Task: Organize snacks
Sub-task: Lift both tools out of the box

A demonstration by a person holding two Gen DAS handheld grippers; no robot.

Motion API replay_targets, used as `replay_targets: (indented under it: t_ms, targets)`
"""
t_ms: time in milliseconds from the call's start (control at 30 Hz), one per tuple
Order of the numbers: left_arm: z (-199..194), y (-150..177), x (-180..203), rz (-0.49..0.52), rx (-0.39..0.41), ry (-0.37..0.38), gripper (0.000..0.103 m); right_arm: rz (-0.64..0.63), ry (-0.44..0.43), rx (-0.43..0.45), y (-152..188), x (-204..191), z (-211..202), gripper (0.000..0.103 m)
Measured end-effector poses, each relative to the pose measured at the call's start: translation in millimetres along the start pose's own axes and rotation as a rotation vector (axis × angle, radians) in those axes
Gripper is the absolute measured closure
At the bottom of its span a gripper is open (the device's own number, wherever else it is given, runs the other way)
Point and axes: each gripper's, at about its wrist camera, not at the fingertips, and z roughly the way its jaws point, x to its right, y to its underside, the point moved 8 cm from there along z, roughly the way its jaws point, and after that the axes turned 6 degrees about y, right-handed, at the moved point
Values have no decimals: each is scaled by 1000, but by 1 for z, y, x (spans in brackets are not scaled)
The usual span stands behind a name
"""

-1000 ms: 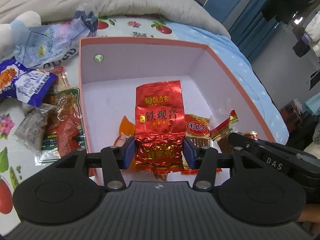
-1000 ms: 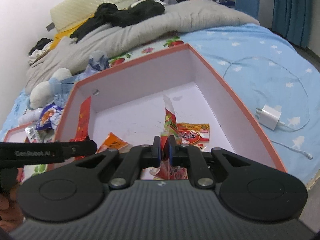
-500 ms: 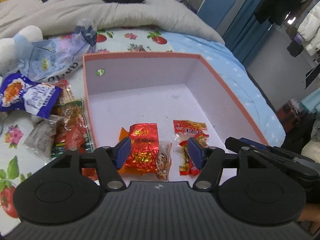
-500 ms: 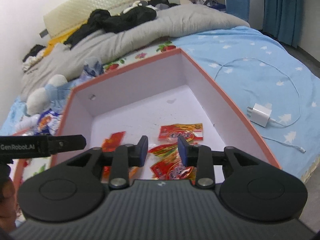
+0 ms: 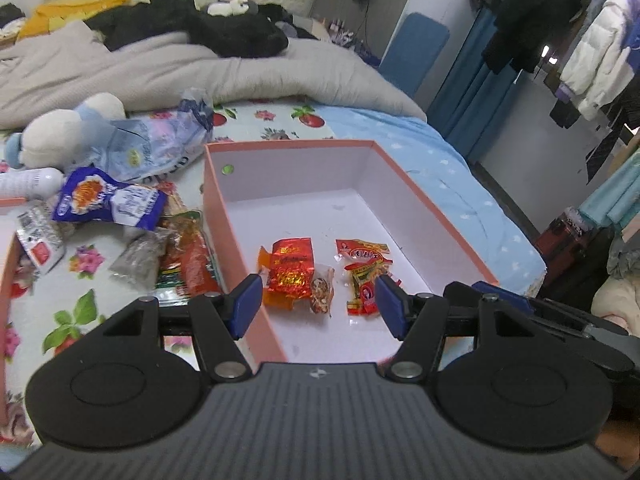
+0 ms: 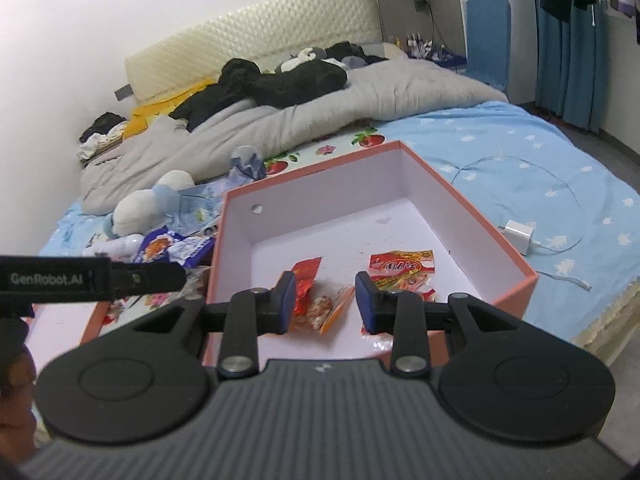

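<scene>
A: Where's the red tea packet (image 5: 290,270)?

B: Lying flat in the pink box (image 5: 224,236), lower middle of the frame, just past the left gripper (image 5: 318,306), which is spread wide with nothing in it.

A: And the right gripper (image 6: 325,302)?

B: Also wide, empty, above the box's near edge. More snack bags (image 5: 108,204) sit on the bed at left, outside the box.

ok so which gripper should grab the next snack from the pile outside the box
Left, probably. The left gripper is open and empty at the box wall beside the loose pile. The right gripper, also open, sits further right over the box.
</scene>
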Motion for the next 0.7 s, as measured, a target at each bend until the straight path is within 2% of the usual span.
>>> replay_targets:
  t_ms: [267, 533, 700]
  targets:
    - [-53, 28, -2, 1, 53, -22, 35, -1, -26, 27, 17, -18, -36, 68]
    - [-90, 56, -17, -39, 92, -52, 35, -34, -79, 36, 33, -42, -57, 68]
    - [-102, 81, -34, -76, 87, -74, 35, -79, -110, 25, 49, -59, -65, 68]
